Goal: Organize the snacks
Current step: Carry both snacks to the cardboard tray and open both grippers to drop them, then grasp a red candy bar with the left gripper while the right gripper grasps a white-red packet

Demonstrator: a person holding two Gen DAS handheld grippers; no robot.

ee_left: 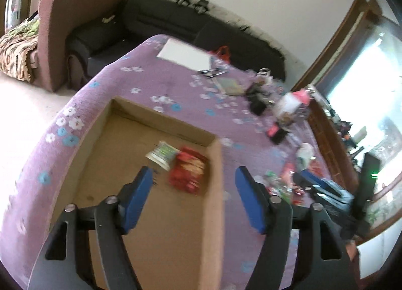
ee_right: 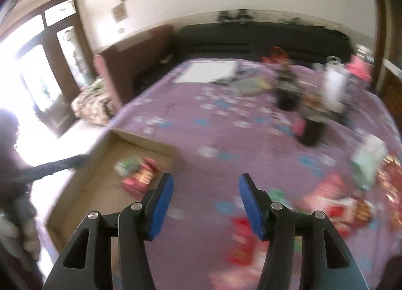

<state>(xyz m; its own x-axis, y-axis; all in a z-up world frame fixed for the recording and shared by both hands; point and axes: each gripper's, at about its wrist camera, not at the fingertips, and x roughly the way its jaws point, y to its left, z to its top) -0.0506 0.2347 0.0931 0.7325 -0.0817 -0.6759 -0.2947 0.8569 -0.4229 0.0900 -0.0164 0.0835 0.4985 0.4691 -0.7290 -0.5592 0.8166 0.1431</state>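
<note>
Looking at the big things first, we see a purple cloth with flowers over the counter, and a brown box on it near us. Two snacks are already in the box: a red pack and a green and white pack, lying side by side and touching. More snacks lie loose on the cloth to the right, blurry, mostly red.

Our left tool hangs over the box, spread wide, holding nothing. Our right tool hangs over the cloth, just right of the box, also spread and empty.

We think we are between packs now. Next, the right tool should go down to a loose red pack close by, pinch it, and carry it left into the box.
</note>
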